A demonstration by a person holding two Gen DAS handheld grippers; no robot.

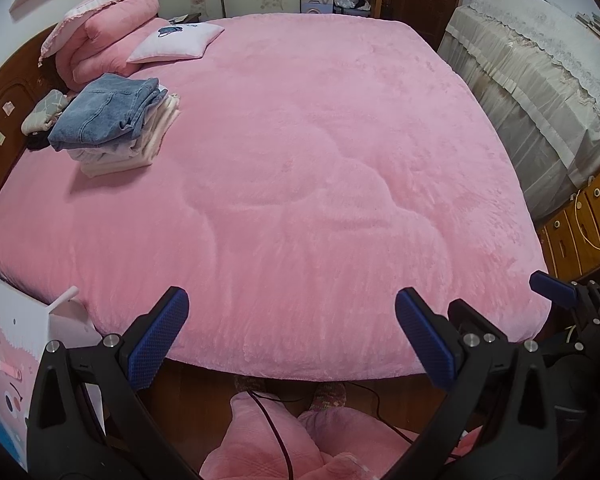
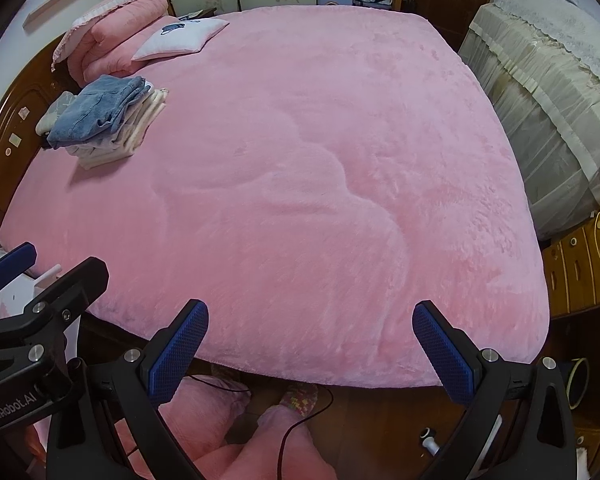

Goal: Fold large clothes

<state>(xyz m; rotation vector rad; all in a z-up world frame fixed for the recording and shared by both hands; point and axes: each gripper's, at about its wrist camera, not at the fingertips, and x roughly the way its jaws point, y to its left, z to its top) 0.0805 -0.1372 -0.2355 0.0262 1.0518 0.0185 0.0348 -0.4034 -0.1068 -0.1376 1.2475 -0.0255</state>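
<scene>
Blue-padded fingers (image 1: 160,336) of the left claw (image 1: 292,336): spread wide, gripping nothing, held over the near edge of the bed (image 1: 320,200). Right claw (image 2: 312,348): likewise spread wide and empty, over the same near edge, just beside the left claw; each claw shows at the margin of the other's view.

Below both claws, on the wooden floor in front of the bed: pink plush cloth (image 1: 260,440) with a dark cable (image 1: 276,432) running across it.

Bed: covered by a pink fleece blanket, spread flat with shallow creases.

Folded clothes (image 1: 112,120): one stack at the far left of the bed, near the wooden headboard (image 1: 8,96); blue jeans on top, pale garments beneath.

Beyond the stack, at the head of the bed: folded pink quilt (image 1: 112,36) and a white cushion (image 1: 176,42).

Right of the bed: furniture under a cream lace cover (image 1: 540,92).
</scene>
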